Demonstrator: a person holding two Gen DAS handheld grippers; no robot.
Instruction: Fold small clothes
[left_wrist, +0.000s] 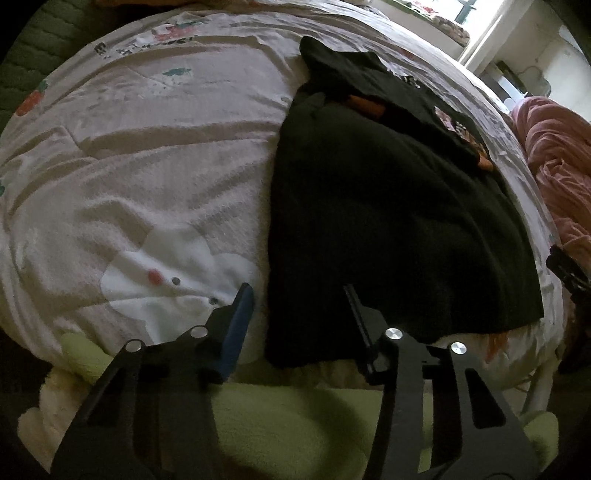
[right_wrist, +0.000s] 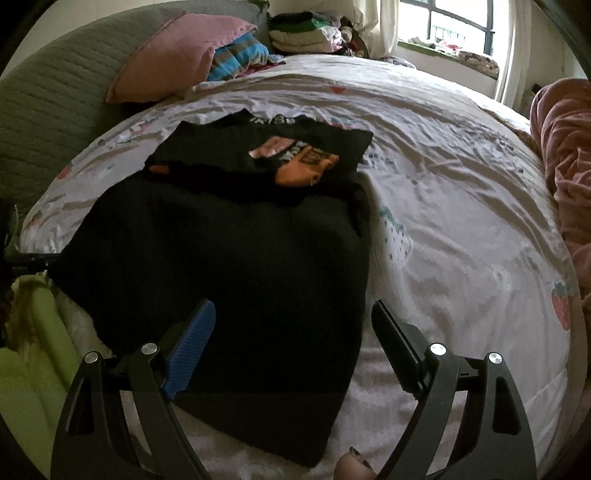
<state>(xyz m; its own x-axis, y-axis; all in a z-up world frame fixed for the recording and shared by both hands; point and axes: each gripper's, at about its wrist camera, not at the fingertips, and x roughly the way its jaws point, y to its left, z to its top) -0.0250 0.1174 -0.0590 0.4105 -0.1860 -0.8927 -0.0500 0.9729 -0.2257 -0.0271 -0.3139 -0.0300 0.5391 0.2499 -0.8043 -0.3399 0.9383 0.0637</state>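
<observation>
On the bed (right_wrist: 461, 206), both claws, left claw (left_wrist: 299, 306) and right claw (right_wrist: 293, 321), hang apart over black garment's (right_wrist: 229, 266) near hem; uneven grabs could skew fold.

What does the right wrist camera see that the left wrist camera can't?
Only the right wrist view shows the pink pillow, the striped blanket and a stack of folded clothes. Only the left wrist view shows the white bunny shape on the quilt. Both show the black garment, the printed black shirt behind it, and an open tool: left, right.
</observation>
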